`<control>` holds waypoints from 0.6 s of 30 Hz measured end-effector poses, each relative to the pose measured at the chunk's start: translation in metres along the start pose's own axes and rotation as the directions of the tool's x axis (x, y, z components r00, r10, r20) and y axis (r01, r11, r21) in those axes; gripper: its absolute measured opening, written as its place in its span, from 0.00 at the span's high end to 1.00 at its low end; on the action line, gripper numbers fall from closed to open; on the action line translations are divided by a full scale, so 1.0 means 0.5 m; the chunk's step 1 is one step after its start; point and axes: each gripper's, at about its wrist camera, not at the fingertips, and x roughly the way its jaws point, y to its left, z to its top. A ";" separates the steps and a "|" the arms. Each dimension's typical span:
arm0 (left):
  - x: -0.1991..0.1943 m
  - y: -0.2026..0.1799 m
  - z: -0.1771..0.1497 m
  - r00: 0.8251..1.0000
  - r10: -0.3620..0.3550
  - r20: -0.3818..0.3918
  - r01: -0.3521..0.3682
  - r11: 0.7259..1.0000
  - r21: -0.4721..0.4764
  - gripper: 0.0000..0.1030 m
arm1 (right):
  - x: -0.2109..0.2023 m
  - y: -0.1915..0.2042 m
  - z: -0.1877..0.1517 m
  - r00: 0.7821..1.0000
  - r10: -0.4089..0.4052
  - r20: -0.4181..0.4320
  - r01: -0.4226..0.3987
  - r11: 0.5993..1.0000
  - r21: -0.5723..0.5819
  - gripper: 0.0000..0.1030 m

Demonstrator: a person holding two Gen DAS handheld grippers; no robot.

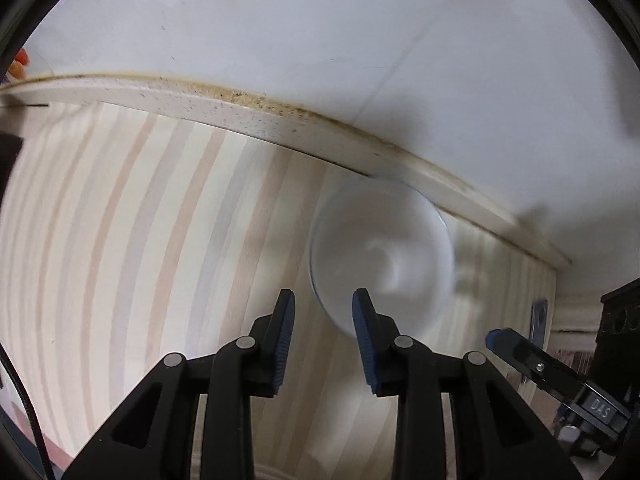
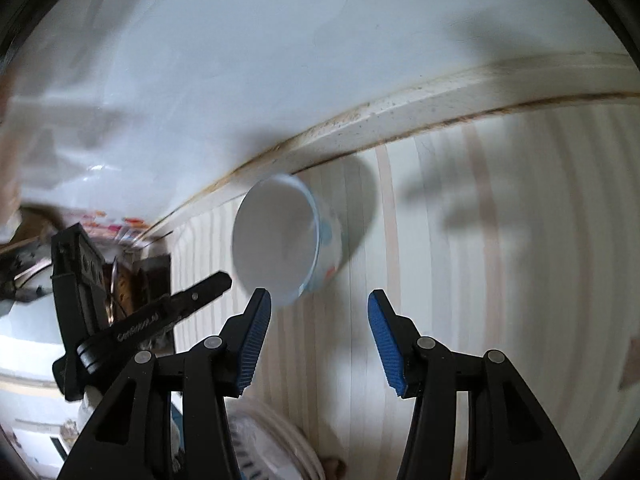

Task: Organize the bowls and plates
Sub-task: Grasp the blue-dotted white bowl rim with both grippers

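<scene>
The left gripper (image 1: 323, 300) is hanging over the striped counter (image 1: 120, 240) with its jaws parted by a narrow gap and nothing between the blue pads (image 1: 285, 340). Just past its tips a white bowl (image 1: 380, 256) is sitting on the counter, blurred, with its far rim up against the pale ledge (image 1: 256, 120) that is running along the foot of the white wall (image 1: 320, 32). The bowl is lying a little to the right of the gap, partly behind the right pad; whether the pad is touching it I cannot tell.

The right gripper (image 2: 319, 300) is standing wider, about half open, and is holding nothing. In its view the bowl (image 2: 280, 240) is showing a plain white inside and an outer wall with blue and red spots; it is sitting just beyond the left pad, close to the ledge (image 2: 400, 112), and casting a shadow to the right. One finger of the left gripper (image 2: 200, 292) is reaching in from the left toward the bowl. At the bottom edge, between the right gripper's fingers, the rim of a plate (image 2: 272, 440) with a dashed border is lying on the counter (image 2: 520, 240), near the camera and well apart from the bowl.
</scene>
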 end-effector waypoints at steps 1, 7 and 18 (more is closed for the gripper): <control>0.014 0.005 0.008 1.000 -0.002 -0.012 0.002 1.000 -0.007 0.73 | 0.015 -0.002 0.010 1.000 -0.003 -0.007 0.003 1.000 0.007 0.48; 0.073 0.022 0.033 0.997 -0.016 -0.074 0.016 1.000 -0.009 0.73 | 0.085 -0.028 0.045 0.999 0.005 -0.040 -0.002 0.998 0.059 0.48; 0.109 0.019 0.038 0.995 -0.057 -0.082 0.058 0.998 0.007 0.75 | 0.138 -0.047 0.073 0.999 0.005 -0.046 -0.002 0.998 0.069 0.49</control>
